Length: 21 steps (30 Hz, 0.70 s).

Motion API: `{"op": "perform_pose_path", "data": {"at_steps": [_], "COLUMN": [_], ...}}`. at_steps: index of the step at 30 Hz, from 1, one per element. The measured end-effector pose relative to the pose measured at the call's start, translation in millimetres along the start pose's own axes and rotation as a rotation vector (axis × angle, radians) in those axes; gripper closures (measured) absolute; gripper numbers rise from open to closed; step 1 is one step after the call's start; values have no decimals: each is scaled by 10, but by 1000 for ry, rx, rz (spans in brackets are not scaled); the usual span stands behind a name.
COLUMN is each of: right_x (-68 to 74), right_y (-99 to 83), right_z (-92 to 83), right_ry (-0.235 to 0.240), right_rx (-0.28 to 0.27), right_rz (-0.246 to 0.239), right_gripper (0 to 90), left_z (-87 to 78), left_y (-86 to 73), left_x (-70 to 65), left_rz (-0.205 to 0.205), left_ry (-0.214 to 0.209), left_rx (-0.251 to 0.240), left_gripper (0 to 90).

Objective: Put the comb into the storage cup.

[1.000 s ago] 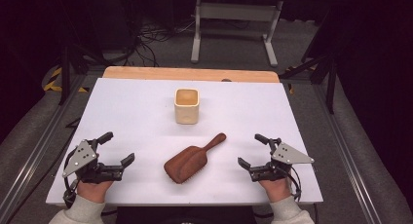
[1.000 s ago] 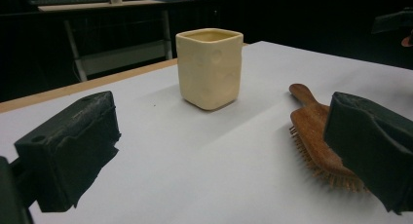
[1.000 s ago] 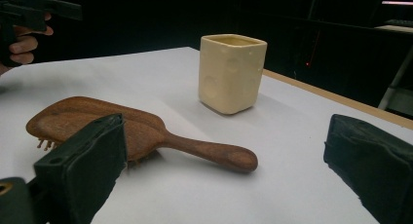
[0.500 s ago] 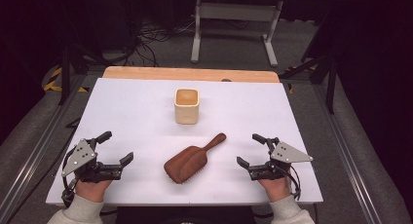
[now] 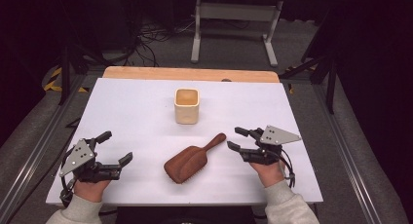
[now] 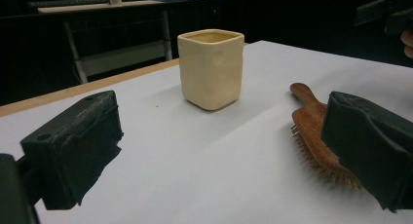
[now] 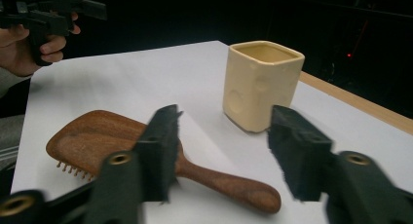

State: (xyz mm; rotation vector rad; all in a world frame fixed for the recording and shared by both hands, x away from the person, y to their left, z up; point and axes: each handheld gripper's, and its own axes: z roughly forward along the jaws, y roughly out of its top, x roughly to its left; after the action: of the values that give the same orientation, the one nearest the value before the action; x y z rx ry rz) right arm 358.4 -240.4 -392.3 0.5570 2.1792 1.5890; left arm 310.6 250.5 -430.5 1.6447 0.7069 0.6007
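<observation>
A brown wooden hairbrush [image 5: 192,163] lies bristles-down on the white table [image 5: 136,112], its handle pointing toward the far right. Behind it stands a cream square cup [image 5: 187,106]. My right gripper [image 5: 234,138] hovers just right of the handle's end. Its jaws have just been closing but still stand apart, with nothing pressed between them. In the right gripper view the handle [image 7: 229,185] lies below the gap, in front of the cup [image 7: 260,85]. My left gripper [image 5: 116,146] stays open at the near left, facing the cup [image 6: 211,68] and brush [image 6: 311,136].
A strip of bare wood [image 5: 190,74] runs along the table's far edge. Beyond it are a dark floor with cables and a metal stand [image 5: 234,19]. Metal rails [image 5: 34,151] run along both sides of the table.
My right gripper has moved forward and left toward the brush handle, rising a little, and its jaws have narrowed. The left gripper, brush and cup have stayed put.
</observation>
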Motion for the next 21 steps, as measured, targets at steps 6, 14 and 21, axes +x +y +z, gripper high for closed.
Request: {"op": "perform_pose_path", "data": {"at_steps": [6, 14, 21], "right_x": [-28, -118, -200], "right_y": [226, 419, 522], "right_z": [174, 423, 620], "right_ry": [1, 9, 30], "right_rx": [89, 172, 261], "right_rz": [-53, -72, -103], "right_gripper": [897, 899, 899], "left_z": [-10, -12, -9], "left_y": [5, 6, 2], "left_x": [1, 1, 11], "left_rz": [4, 6, 6], "left_ry": [-1, -2, -3], "left_rx": [0, 2, 3], "left_gripper": [33, 34, 34]}}
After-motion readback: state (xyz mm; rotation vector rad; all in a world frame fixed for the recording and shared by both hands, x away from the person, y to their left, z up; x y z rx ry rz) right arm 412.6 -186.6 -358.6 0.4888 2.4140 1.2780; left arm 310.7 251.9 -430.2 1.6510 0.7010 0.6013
